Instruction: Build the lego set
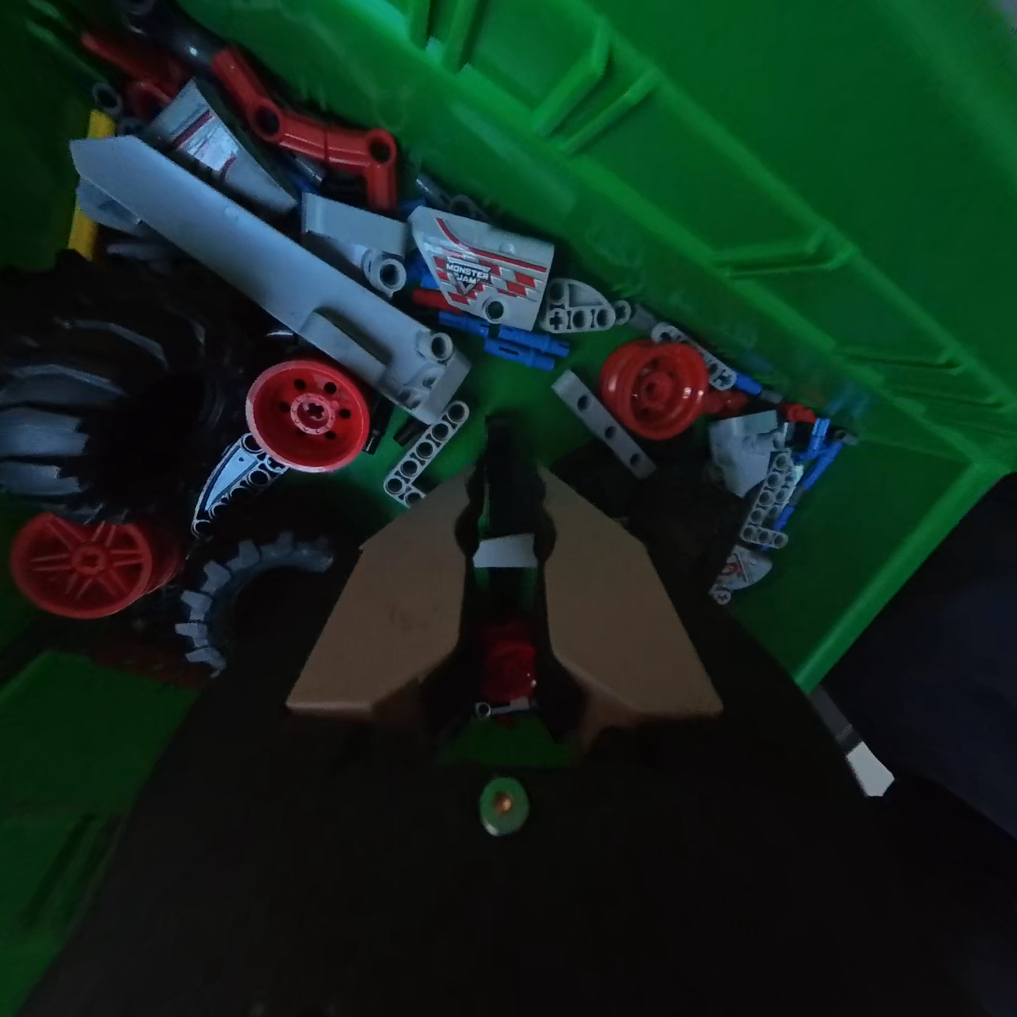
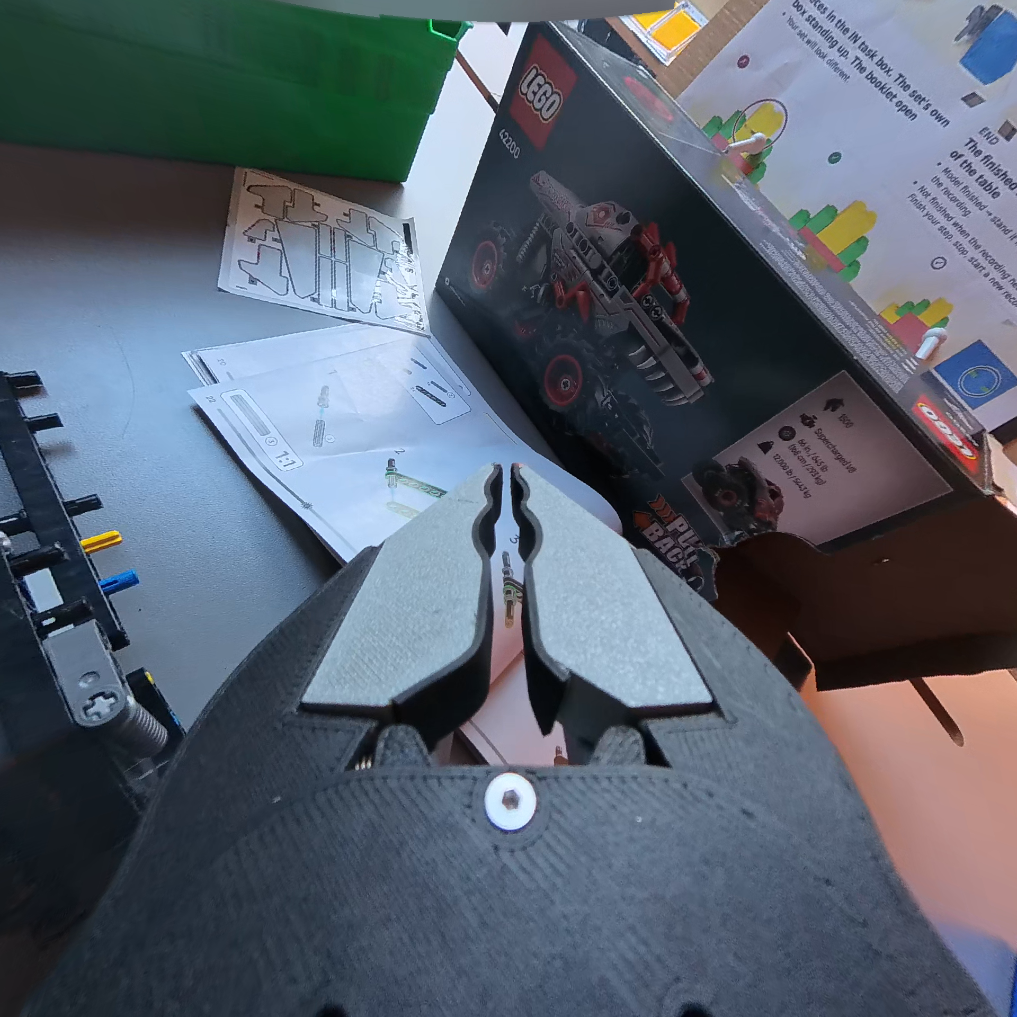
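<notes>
1. Since the loose lego parts all live in the green bin (image 1: 715, 192), that's where my left tongs (image 1: 503, 479) are, pointed down at the bin floor.
2. Left tongs are nearly closed, with a slim dark piece (image 1: 498, 440) sitting in the gap and poking out toward 12 o'clock. It's so dim in there that I can't tell if I've actually pinched it or it's just lying underneath.
3. Around them: a red wheel hub (image 1: 308, 415) at 10 o'clock, a second red hub (image 1: 652, 388) at 1 o'clock, a long grey panel (image 1: 247, 258) further out at 10, and blue pins (image 1: 523, 341) straight up at 12. A big black tyre (image 1: 110, 385) fills 9 o'clock.
4. My right tongs (image 2: 506, 473) are closed to a hairline slit with nothing in them. My guess is they're just parked over the open instruction booklet (image 2: 352, 418) so I can read the step.
5. The half-built black frame (image 2: 49, 550) waits on the counter (image 2: 110, 275) at 9 o'clock of the right tongs, handy for the next part.
6. The set's box (image 2: 633, 275) stands at 1 o'clock as a reference, with the sticker sheet (image 2: 324, 253) at 11.
</notes>
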A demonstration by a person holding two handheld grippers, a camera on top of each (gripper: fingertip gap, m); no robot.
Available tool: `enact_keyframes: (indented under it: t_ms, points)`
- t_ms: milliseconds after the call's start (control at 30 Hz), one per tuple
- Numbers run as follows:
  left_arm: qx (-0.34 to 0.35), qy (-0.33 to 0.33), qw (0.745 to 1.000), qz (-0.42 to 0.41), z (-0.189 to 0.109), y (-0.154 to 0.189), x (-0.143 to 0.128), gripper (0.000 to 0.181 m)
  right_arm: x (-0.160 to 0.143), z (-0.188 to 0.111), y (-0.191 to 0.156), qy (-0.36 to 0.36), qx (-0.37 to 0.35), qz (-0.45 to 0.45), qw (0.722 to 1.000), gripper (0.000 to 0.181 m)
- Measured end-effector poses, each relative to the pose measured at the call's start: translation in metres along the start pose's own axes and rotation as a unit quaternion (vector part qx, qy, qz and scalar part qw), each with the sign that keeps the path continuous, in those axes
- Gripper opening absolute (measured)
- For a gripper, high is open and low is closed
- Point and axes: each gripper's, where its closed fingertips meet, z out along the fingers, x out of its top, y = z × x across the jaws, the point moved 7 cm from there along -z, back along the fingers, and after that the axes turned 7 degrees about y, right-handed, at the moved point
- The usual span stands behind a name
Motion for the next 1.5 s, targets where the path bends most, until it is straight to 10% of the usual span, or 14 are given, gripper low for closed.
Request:
enact_keyframes:
  t_ms: [367, 933, 1500]
  points:
    - [-0.002, -0.009, 0.999, 0.036, -0.003, 0.006, 0.001, 0.007, 0.0, -0.001, 0.001, 0.0, -0.004, -0.003, 1.0, 0.0]
    - [-0.016, 0.234, 0.971, 0.047, -0.079, 0.017, 0.031, 0.007, 0.0, -0.013, 0.017, 0.023, -0.048, 0.019, 0.998, 0.0]
    - [-0.064, 0.134, 0.988, 0.044, -0.05, 0.025, 0.019, 0.006, -0.001, -0.014, 0.021, 0.026, -0.06, 0.019, 0.998, 0.0]
